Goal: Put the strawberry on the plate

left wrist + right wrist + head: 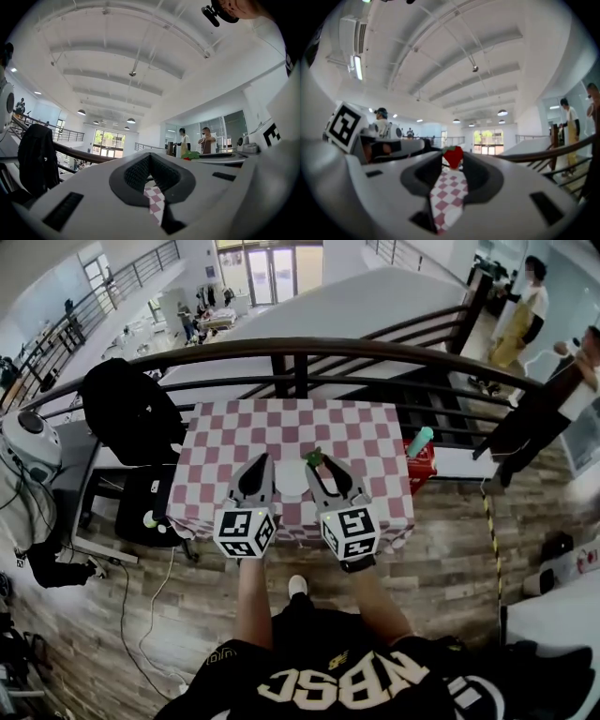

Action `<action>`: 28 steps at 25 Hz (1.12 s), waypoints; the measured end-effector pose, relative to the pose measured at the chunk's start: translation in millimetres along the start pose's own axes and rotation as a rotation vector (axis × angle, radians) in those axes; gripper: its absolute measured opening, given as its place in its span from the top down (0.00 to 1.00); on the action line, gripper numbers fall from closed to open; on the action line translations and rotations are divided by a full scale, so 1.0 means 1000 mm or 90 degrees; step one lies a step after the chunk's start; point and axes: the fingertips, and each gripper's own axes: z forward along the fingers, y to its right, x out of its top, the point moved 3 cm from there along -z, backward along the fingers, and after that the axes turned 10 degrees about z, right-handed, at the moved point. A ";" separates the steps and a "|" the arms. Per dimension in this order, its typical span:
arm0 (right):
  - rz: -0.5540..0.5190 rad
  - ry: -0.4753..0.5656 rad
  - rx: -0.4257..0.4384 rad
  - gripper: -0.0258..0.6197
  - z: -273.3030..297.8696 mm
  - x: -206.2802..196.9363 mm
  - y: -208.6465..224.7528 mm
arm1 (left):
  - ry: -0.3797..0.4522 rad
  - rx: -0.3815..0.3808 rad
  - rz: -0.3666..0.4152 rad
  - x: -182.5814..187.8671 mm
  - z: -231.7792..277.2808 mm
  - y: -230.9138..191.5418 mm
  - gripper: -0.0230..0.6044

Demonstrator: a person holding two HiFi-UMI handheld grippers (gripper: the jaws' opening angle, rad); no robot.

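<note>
Strawberry (453, 156) above checkered table (366, 442), balcony railing (300, 346) beyond

Two hand-held grippers, left (264, 459) and right (320, 466); one strawberry (453, 157); one plate (292, 480); perhaps one teal bottle (419, 442).

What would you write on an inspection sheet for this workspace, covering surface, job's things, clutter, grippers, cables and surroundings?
Surface: checked tablecloth covers the table.
Job's things: strawberry gripped, not yet on the white plate; the plate lies between the grippers, with nothing seen on it.
Clutter: red box with a teal object at the table's right edge.
Grippers: left gripper shut and empty; right gripper shut on the strawberry.
Cables: a cable trails over the wooden floor on the left.
Surroundings: railing behind the table; black jacket to the left; people stand far right.
</note>
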 end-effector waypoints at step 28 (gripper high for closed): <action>-0.006 -0.142 -0.067 0.74 0.092 -0.081 0.061 | -0.105 -0.061 -0.068 -0.114 0.070 -0.080 0.94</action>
